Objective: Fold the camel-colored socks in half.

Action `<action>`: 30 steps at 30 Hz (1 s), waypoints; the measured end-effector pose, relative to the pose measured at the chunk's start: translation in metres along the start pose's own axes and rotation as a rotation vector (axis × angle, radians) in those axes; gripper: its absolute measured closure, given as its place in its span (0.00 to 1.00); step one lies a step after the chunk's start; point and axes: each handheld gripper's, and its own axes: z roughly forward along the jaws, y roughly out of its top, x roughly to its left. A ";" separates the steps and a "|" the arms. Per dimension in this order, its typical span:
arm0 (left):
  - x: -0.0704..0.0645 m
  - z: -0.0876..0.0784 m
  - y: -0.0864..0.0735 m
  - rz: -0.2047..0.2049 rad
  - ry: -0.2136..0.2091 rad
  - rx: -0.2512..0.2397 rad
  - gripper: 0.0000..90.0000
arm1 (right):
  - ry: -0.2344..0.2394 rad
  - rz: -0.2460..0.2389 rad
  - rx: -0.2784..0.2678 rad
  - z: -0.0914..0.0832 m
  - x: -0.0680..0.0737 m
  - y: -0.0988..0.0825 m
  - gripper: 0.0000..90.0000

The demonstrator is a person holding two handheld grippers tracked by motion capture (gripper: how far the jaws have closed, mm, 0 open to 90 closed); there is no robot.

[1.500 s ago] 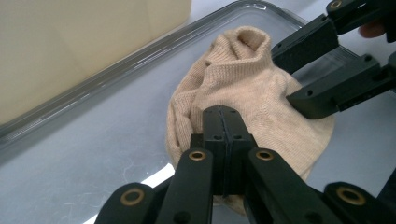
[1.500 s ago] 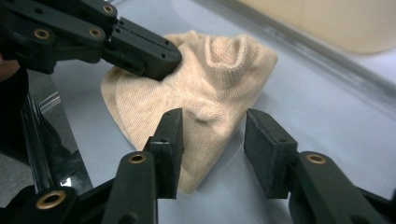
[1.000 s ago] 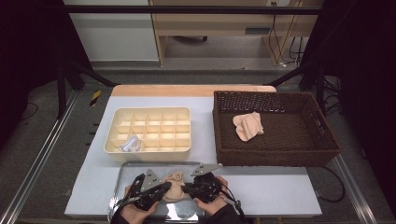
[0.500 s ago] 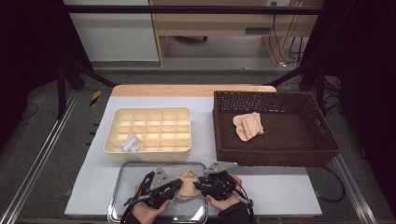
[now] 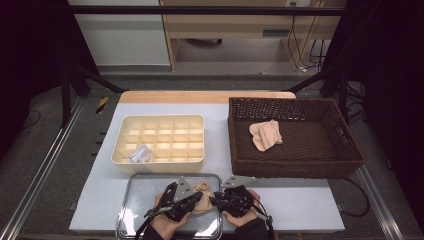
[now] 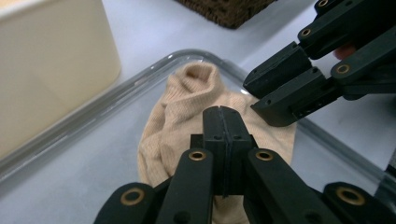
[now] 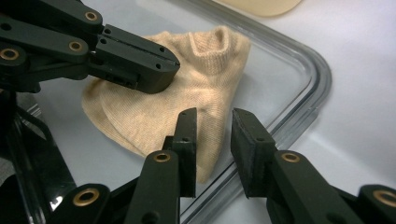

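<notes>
Both hands have drifted a little to the right along the near edge of the table since a second ago, and the beige sock (image 5: 202, 198) between them has come along, bunched closer under the jaws on the metal tray (image 5: 140, 187). The sock lies flat on the tray's glossy floor at about six o'clock on the table, its ribbed cuff pointing toward twelve.

Seen in the left gripper view, the left gripper (image 6: 222, 122) has its jaws pressed flat together over the sock; whether any knit is pinched between them cannot be told (the seam between the pads looks bare). In the high view it sits at the sock's nine o'clock side.

The right gripper (image 7: 214, 122) stands with its jaws apart, having just been opening and now about steady, with the sock's toe edge and the tray rim showing in the gap and neither pad pressing on the fabric. It works from the sock's three o'clock side.

Beyond the tray, at eleven o'clock, sits the cream divided box (image 5: 160, 136) with a small white bundle (image 5: 139, 154) in a near-left cell. At one o'clock stands the brown wicker basket (image 5: 345, 150), holding a second beige sock (image 5: 266, 134).
</notes>
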 end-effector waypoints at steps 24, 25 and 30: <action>0.006 -0.001 -0.011 -0.054 0.015 0.011 0.99 | 0.068 -0.009 -0.069 -0.010 0.009 0.015 0.95; 0.006 -0.001 -0.011 -0.054 0.015 0.011 0.99 | 0.068 -0.009 -0.069 -0.010 0.009 0.015 0.95; 0.006 0.002 -0.010 -0.072 0.008 0.010 0.99 | 0.123 -0.070 -0.088 -0.009 0.019 0.017 0.95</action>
